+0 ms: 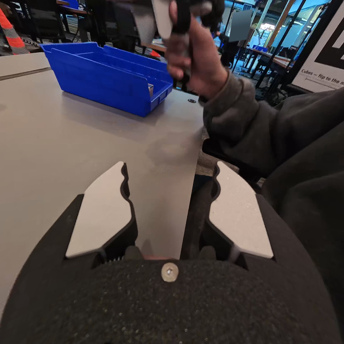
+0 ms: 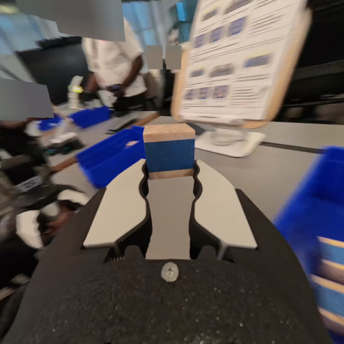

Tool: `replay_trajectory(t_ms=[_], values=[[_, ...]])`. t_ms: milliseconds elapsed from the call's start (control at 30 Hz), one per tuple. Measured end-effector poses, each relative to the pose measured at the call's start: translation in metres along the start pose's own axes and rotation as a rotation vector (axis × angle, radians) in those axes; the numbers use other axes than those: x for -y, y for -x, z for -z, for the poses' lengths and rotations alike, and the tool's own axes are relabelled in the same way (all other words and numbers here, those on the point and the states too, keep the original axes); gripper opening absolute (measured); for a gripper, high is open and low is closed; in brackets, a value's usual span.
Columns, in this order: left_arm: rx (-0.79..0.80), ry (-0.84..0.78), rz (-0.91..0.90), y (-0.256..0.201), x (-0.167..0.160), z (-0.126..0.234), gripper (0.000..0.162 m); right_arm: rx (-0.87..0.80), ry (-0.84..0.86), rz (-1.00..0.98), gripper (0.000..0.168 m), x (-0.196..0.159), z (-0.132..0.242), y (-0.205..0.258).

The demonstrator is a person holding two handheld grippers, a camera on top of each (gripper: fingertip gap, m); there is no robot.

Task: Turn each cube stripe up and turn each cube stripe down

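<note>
My right gripper (image 2: 170, 165) is shut on a wooden cube (image 2: 169, 150) with a wide blue stripe across the face toward the camera. It holds the cube by its lower sides, above the grey table (image 2: 232, 167). My left gripper (image 1: 170, 164) is open and empty, low over the table's right edge (image 1: 195, 167). In the left wrist view the right hand (image 1: 195, 61) holds its gripper raised beside a blue bin (image 1: 104, 78); one cube (image 1: 150, 89) shows at that bin's near end.
In the right wrist view a blue bin (image 2: 109, 156) lies behind left, and another blue bin (image 2: 316, 214) with striped cubes (image 2: 331, 260) stands at the right. A clipboard with a printed sheet (image 2: 236, 61) stands on a white stand behind. A person (image 2: 115, 70) stands at another table.
</note>
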State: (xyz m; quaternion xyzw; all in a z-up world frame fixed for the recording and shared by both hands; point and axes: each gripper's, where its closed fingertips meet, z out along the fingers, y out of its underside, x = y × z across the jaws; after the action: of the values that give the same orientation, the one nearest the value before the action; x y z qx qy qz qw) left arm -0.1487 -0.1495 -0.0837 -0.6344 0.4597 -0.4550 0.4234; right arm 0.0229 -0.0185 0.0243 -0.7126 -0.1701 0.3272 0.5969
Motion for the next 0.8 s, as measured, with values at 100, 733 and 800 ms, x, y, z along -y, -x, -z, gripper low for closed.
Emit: replay_trajectory(t_ms=[100,733,800], values=[[0.064,0.045,-0.014,0.01,-0.007,0.002,0.084,-0.363,0.191,0.048,0.046,0.017,0.042,-0.092],[0.06,0.128,0.028,0.016,-0.022,-0.002,0.077,-0.694,1.196,-0.153,0.046,-0.122,-0.013,-0.307],[0.059,0.149,0.003,0.013,-0.025,-0.003,0.078,-0.737,1.22,-0.18,0.046,-0.126,-0.008,-0.315]])
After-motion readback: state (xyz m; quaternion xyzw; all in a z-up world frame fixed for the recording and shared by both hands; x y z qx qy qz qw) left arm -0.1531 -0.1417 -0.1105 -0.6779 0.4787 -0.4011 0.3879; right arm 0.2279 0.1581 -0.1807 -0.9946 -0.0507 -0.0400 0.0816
